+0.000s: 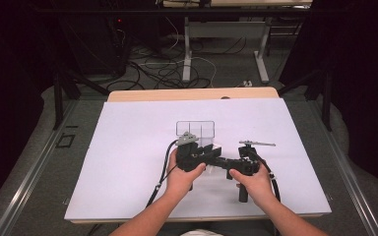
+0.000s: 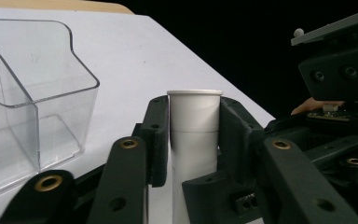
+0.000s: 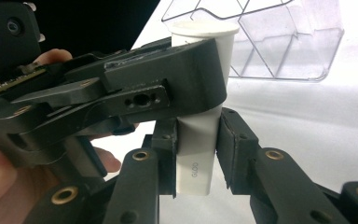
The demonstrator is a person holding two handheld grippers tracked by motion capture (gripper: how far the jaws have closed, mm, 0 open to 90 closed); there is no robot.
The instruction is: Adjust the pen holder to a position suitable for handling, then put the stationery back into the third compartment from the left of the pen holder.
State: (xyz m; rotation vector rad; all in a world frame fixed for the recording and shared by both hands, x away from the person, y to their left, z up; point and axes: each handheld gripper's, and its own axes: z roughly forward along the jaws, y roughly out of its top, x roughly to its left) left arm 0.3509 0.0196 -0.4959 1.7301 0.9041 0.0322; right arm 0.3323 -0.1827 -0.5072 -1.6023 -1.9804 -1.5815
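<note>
A white glue stick tube [image 2: 195, 140] stands upright between the two grippers, just above the white sheet. My left gripper [image 2: 195, 112] is shut on its capped upper part, pads against both sides. In the right gripper view my right gripper [image 3: 196, 126] is shut on the lower body of the tube [image 3: 196, 163], where faint lettering shows. The left gripper [image 3: 168, 84] crosses in front of the tube's top there. In the high view the two grippers, left [image 1: 211, 153] and right [image 1: 222, 160], meet tip to tip near the middle of the table.
A clear plastic organiser box [image 1: 195, 129] with dividers stands just behind the grippers, also close at the left [image 2: 42, 93] and at the upper right [image 3: 279, 42]. A white sheet [image 1: 128, 162] covers the wooden table [image 1: 192, 93]. Cables lie on the floor beyond.
</note>
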